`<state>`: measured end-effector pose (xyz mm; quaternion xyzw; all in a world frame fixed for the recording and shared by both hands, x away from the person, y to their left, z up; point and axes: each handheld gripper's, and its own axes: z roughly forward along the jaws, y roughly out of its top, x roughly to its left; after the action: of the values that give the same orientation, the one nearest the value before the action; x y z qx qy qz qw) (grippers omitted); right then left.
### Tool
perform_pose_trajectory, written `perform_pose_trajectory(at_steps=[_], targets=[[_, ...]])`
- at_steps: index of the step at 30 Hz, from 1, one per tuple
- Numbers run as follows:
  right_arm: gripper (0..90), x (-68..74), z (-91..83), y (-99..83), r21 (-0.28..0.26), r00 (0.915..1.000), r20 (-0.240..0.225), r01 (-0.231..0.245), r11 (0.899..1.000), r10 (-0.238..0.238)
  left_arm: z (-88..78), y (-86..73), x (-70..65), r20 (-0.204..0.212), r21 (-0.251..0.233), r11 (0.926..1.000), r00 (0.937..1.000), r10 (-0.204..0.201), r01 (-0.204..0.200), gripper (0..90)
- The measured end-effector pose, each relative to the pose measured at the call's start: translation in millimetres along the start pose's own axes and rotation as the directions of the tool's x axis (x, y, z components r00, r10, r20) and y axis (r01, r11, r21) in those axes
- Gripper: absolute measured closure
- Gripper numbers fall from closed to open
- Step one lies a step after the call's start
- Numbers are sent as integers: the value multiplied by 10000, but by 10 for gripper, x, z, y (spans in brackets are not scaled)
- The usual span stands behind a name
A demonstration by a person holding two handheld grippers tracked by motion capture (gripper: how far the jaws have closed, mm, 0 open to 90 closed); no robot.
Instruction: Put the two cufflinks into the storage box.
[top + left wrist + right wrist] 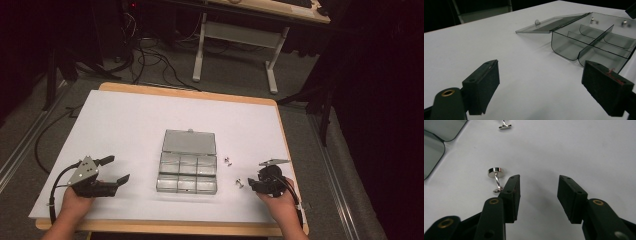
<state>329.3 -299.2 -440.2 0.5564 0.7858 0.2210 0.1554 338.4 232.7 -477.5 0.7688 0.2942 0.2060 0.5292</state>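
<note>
Near the table's (125, 125) front-left corner, the left gripper (116, 170) is spread, empty. The clear compartment box (187, 172) sits mid-table, lid open. Right of it lie what look like two cufflinks (227, 161), the nearer cufflink (496, 177) touching the spread right gripper (537, 188).

No readable text, label, brand, number or sign found in any view. Clear compartment box (188, 168), at centre of white worktop (125, 130), seen unmarked. Red smear noted on pad of left tool (549, 82) at 3 o'clock; no letters formed.
</note>
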Motion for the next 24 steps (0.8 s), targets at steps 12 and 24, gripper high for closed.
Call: perform_pose_trajectory(at_steps=[12,24], targets=[[515,17,14,4,677,9983,-348,484,9965,-462,4,2,-5,-38,-34,10000,10000,49,-49,153],[513,33,3,48,1372,9935,-949,759,9876,-632,13,8,0,9,33,10000,10000,31,-31,153]])
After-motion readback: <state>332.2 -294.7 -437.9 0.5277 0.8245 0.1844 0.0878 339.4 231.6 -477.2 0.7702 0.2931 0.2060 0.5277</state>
